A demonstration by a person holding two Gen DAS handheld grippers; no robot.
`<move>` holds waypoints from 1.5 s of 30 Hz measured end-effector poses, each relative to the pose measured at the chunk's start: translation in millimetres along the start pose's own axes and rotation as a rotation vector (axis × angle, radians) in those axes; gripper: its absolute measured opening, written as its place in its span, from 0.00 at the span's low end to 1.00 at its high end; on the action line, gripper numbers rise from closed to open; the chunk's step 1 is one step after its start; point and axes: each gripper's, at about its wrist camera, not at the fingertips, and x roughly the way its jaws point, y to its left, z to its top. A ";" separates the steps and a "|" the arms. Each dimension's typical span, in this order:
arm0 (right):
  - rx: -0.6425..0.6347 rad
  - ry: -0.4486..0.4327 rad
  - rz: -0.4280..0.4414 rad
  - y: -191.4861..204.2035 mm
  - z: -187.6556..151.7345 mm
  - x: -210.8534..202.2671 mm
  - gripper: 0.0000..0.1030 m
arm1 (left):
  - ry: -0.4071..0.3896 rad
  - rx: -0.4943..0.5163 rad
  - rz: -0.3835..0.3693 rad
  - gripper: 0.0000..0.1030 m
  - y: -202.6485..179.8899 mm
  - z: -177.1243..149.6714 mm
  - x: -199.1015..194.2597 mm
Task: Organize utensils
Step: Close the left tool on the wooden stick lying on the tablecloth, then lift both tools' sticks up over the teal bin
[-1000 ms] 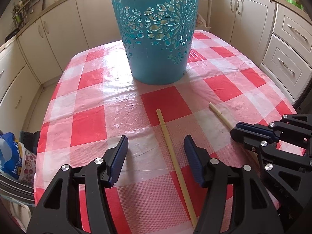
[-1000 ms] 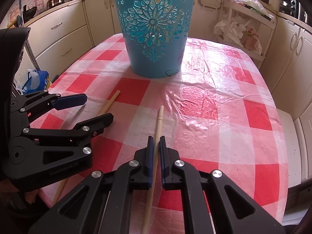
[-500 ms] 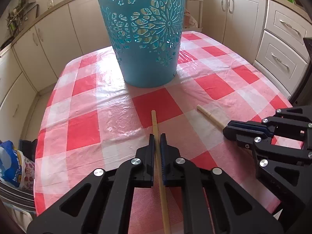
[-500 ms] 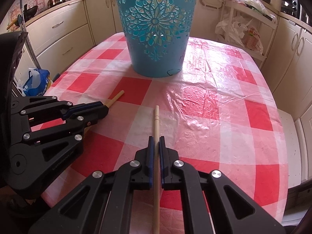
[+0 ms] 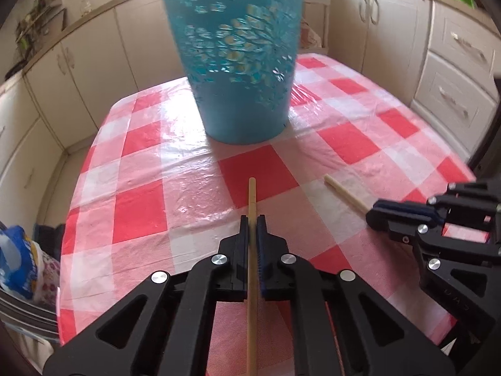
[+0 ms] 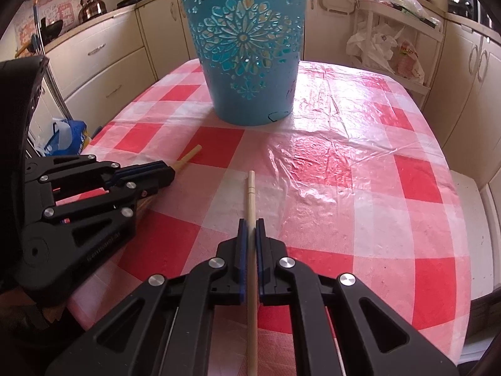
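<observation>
Red-and-white checked plastic cloth covers the table (image 5: 194,169), with cream kitchen cabinets around it. Nearest in the left wrist view, the left tongs (image 5: 252,219) are clenched on a pale wooden chopstick (image 5: 251,194); its rear end runs off the bottom edge, so its full length cannot be seen. To their right, the right tongs (image 5: 380,214) hide all but the tip of a second chopstick (image 5: 343,192), and the grip there is hard to read side-on. The right wrist view settles it: the right tongs (image 6: 251,222) are clamped on that second chopstick (image 6: 250,194), likewise cut off at the bottom. It also shows the left tongs (image 6: 169,174) from the side, only a short stub of their chopstick (image 6: 189,156) poking past them. Beyond both tips stands an upright turquoise basket (image 6: 247,47) with flower cut-outs, blurred in the left view, sharp in the right; its inside is not visible. Only the right view shows a kettle (image 6: 90,6) and hanging plastic bags (image 6: 375,44).
</observation>
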 end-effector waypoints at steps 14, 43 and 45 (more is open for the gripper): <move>0.141 -0.114 0.093 -28.8 -2.6 -9.0 0.06 | -0.369 -0.357 -0.275 0.04 97.9 32.6 -71.4; 0.168 -0.069 0.121 -35.1 -3.1 -3.2 0.06 | -0.628 -0.343 -0.238 0.05 57.4 240.8 -51.0; 0.170 -0.068 0.121 -35.2 -3.2 -3.0 0.06 | -0.612 -0.338 -0.231 0.05 58.6 237.7 -49.2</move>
